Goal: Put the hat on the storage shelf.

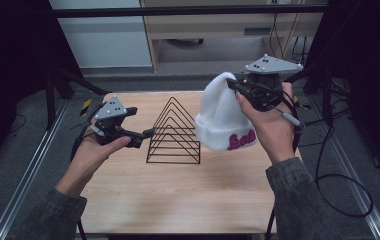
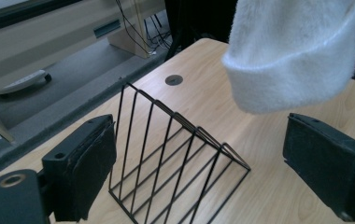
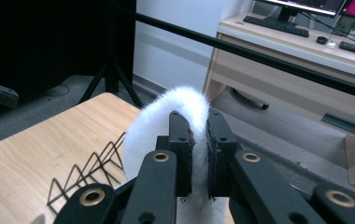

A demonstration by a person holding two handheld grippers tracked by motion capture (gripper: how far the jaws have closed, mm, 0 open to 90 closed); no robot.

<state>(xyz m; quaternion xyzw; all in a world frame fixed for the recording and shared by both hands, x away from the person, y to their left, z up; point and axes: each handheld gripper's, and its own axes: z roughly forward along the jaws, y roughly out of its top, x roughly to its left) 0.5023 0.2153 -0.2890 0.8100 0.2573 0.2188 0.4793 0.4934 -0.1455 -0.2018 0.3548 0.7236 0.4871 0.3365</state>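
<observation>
A white fleecy beanie (image 1: pixel 223 117) was held up by its crown in the right gripper (image 1: pixel 239 90), clear of the wooden surface (image 1: pixel 178 190) and just to the right of a black wire rack (image 1: pixel 174 134). In the right gripper view the two fingers (image 3: pixel 181 154) were seen clenched on a fold of the white fabric. Pink embroidered script was carried on the beanie's turned-up cuff; only the letters "Bal" could be read in the high view, the rest being hidden behind the right hand (image 1: pixel 273 127).

The left gripper (image 1: pixel 145 136) was held at the left of the rack, pointed toward it. Its fingers (image 2: pixel 84 168) stood released and wide apart, with nothing grasped between them; beyond them the rack and the hanging cuff of the beanie were seen in the left gripper view. No writing could be made out on the rack or the surface.
</observation>
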